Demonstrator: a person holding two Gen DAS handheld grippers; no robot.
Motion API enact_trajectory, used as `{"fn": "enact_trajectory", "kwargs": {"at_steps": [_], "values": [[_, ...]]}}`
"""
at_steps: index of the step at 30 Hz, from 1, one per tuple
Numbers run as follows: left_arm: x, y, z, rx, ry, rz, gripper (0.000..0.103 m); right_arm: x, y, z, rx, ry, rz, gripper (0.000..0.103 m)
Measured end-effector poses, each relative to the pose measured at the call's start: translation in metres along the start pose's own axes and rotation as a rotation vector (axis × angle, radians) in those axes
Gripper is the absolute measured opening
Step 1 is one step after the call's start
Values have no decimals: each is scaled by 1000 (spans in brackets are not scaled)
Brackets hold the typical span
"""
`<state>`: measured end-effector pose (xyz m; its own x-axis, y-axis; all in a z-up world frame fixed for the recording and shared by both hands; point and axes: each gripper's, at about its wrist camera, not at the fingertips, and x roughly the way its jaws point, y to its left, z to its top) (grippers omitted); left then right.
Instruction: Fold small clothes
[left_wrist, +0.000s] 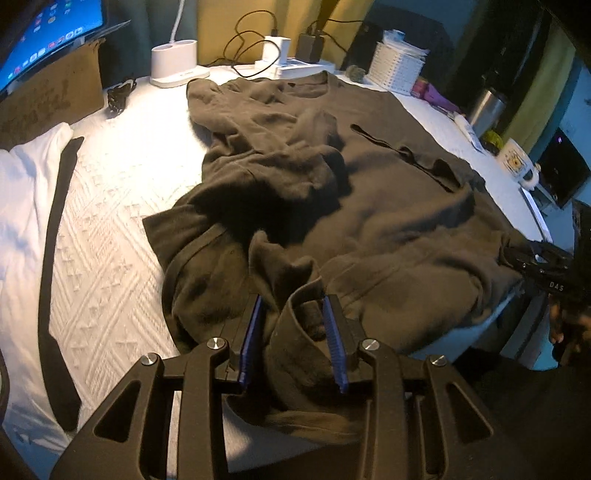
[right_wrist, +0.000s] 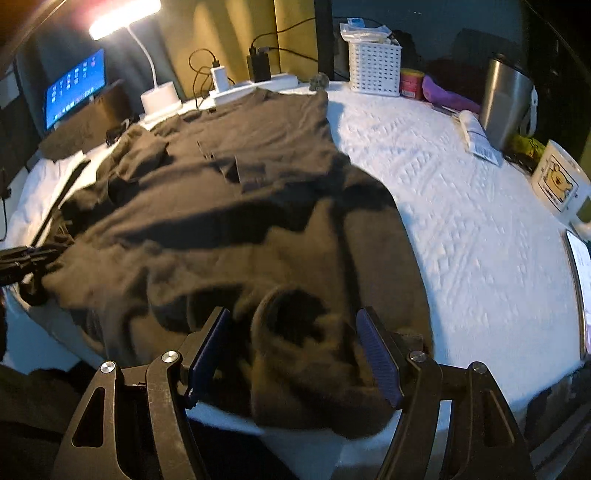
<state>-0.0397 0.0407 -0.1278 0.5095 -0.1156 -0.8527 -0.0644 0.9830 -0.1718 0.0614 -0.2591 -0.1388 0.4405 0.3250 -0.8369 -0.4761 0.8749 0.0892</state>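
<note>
A dark brown garment (left_wrist: 388, 206) lies crumpled and partly spread on a white textured cover (left_wrist: 110, 206), also seen in the right wrist view (right_wrist: 240, 177). My left gripper (left_wrist: 294, 301) stands at the garment's near left edge. A raised fold of the hem sits between its blue pads, against the right pad and clear of the left. My right gripper (right_wrist: 292, 314) is open wide at the near right edge, with a bunched fold lying loose between its pads. Each gripper shows at the side of the other's view: the right one (left_wrist: 546, 266), the left one (right_wrist: 22, 258).
White cloth with a black strip (left_wrist: 26, 192) lies at the left. Along the back stand a lamp base (left_wrist: 173, 62), chargers with cables, and a white basket (right_wrist: 375, 66). A steel tumbler (right_wrist: 506, 107) and a mug (right_wrist: 557, 181) stand at the right. A lit screen (left_wrist: 48, 40) glows behind cardboard.
</note>
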Motion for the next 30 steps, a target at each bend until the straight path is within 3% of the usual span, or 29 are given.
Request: {"fn": "enact_trajectory", "kwargs": {"at_steps": [7,13,18,19,21,22,24,30], "values": [[-11,-5,-6,32,-13,7,34,-18,-9,-23,3,-14,19,72],[-19,-11,-9,49,-35,2,34,-43,-25,-13,39,-77,-3,72],[-16,-14,-15,70,-59,15,34,-46,-23,-3,31,-93,40,71],[-14,-14,-17,79,-67,15,34,-40,-19,-2,25,-77,45,65],[-8,-11,-20,74,-66,11,31,-26,-16,-2,27,-25,32,33],[-9,-11,-20,76,-77,13,29,-18,-15,-3,25,2,15,30],[-15,-13,-20,94,-93,29,11,-16,-14,-5,10,4,0,21],[-57,-16,-11,91,-214,27,6,-59,-17,2,-4,-114,3,14]]}}
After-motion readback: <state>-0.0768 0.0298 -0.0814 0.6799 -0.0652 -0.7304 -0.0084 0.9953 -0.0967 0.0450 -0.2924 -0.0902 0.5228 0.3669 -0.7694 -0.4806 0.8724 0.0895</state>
